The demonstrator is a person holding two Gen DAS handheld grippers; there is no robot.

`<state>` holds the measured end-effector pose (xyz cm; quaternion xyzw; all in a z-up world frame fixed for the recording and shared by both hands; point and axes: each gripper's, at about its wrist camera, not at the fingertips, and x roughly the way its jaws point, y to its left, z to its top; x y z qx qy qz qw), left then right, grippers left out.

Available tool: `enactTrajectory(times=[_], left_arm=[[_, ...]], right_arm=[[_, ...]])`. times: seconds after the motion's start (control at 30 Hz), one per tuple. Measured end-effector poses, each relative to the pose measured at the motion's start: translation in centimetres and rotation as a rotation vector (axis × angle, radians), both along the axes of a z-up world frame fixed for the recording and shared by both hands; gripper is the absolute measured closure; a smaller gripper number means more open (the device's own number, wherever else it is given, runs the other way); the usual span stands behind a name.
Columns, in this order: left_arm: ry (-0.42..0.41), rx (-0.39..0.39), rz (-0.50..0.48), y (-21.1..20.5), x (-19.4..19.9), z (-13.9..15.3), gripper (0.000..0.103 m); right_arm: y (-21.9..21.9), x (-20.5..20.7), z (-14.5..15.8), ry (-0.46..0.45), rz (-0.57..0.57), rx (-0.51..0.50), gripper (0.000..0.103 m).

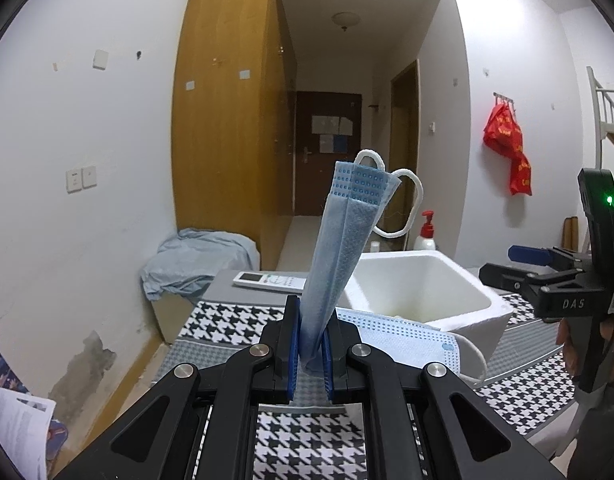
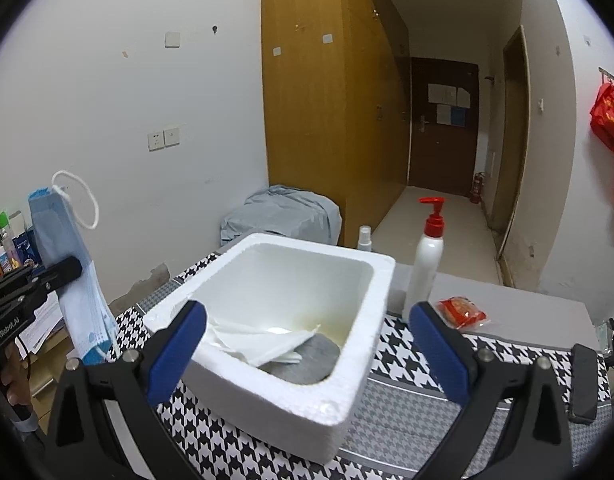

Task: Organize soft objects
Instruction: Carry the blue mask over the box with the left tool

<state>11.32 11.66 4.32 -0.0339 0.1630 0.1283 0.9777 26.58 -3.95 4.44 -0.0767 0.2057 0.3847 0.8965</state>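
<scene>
The left gripper (image 1: 311, 344) squeezes a folded blue paper face mask (image 1: 339, 248). The right gripper (image 2: 307, 344) is wide open, empty, by the white foam box (image 2: 347, 392).

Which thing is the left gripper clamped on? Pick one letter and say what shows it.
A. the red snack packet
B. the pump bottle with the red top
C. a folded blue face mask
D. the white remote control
C: the left gripper is shut on the folded blue face mask, which stands up from between its pads, while the open right gripper holds nothing in front of the white foam box.
</scene>
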Motion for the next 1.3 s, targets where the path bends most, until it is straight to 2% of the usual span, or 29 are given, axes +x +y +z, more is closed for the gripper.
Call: enactTrajectory(times=[0.7,1.3], left_arm=[[0.016,-0.026,-0.142,-2.6,4.8,0.7,0.093],[0.059,-0.048,-0.195,-3.8,9.4,1.0,0.093]], right_arm=[[-6.0,-0.6,-1.0,0.009,-0.128,0.017,0.000],[-9.6,-1.4,-3.1,0.026,-0.214,0.015,0.000]])
